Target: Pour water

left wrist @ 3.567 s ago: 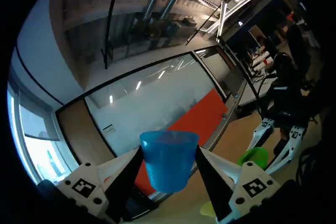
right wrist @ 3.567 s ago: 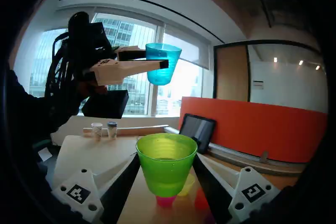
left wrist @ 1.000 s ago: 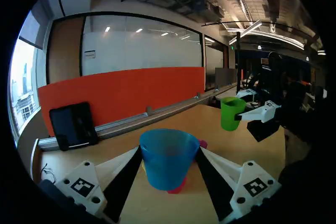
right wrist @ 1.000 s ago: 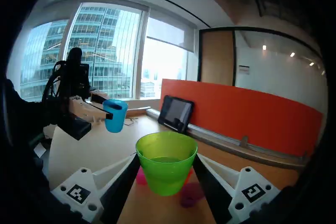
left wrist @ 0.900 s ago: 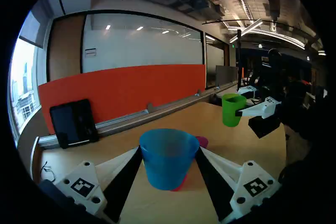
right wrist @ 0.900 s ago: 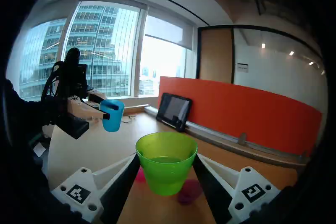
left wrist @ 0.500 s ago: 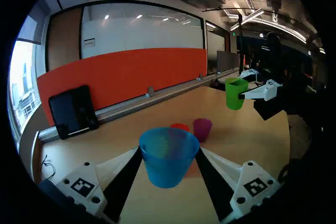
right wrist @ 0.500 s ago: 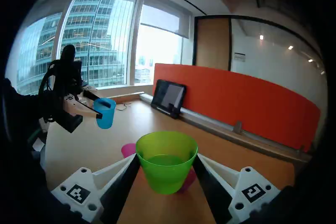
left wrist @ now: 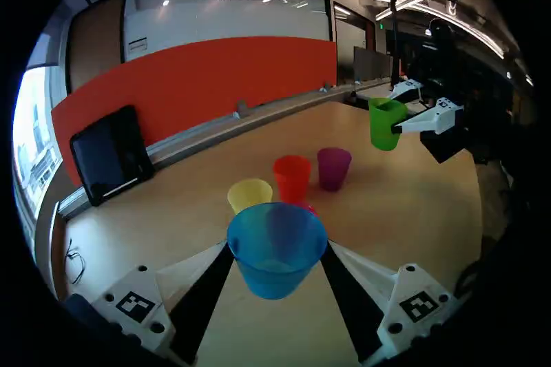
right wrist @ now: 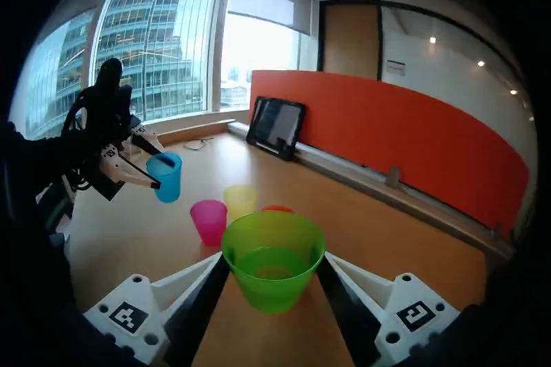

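Left gripper (left wrist: 277,251): fingers clamped on blue cup (left wrist: 277,270), upright over desk (left wrist: 413,208). Right gripper (right wrist: 273,260): fingers pinching green cup (right wrist: 273,296), water (right wrist: 272,272) inside. Yellow cup (left wrist: 249,195), red cup (left wrist: 292,175) just beyond. Likely best: keep both rims level, move slowly, steer clear of those two

Cups (left wrist: 293,175) clustered mid-table, open tabletop (left wrist: 413,215) around them

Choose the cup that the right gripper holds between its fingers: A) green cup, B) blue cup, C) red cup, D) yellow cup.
A: the green cup sits clamped between the two fingers of the right gripper, while the yellow cup and red cup stand on the table.
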The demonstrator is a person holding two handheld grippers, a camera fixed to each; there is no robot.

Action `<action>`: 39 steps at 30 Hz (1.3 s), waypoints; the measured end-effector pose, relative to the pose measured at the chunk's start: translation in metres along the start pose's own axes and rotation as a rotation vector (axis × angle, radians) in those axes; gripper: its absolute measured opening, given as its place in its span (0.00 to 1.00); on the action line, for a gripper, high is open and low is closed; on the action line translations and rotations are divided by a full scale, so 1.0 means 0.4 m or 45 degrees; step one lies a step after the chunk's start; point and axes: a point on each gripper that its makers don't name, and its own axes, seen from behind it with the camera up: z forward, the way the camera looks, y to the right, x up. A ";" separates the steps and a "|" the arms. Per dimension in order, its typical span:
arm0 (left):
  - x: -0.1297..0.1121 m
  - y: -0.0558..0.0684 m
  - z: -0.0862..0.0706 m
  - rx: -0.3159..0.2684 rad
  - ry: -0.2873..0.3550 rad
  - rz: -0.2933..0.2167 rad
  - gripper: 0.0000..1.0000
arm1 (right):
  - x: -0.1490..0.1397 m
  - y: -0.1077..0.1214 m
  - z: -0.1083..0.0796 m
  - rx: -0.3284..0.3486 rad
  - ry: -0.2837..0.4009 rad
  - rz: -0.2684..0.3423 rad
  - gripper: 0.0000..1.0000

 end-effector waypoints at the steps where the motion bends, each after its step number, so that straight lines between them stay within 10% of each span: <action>1: -0.011 0.000 0.005 -0.001 -0.016 0.005 0.88 | -0.007 0.001 0.003 0.002 -0.010 -0.001 0.89; 39: -0.200 0.020 0.113 -0.069 -0.254 -0.022 0.88 | -0.175 0.011 0.076 0.001 -0.209 -0.001 0.89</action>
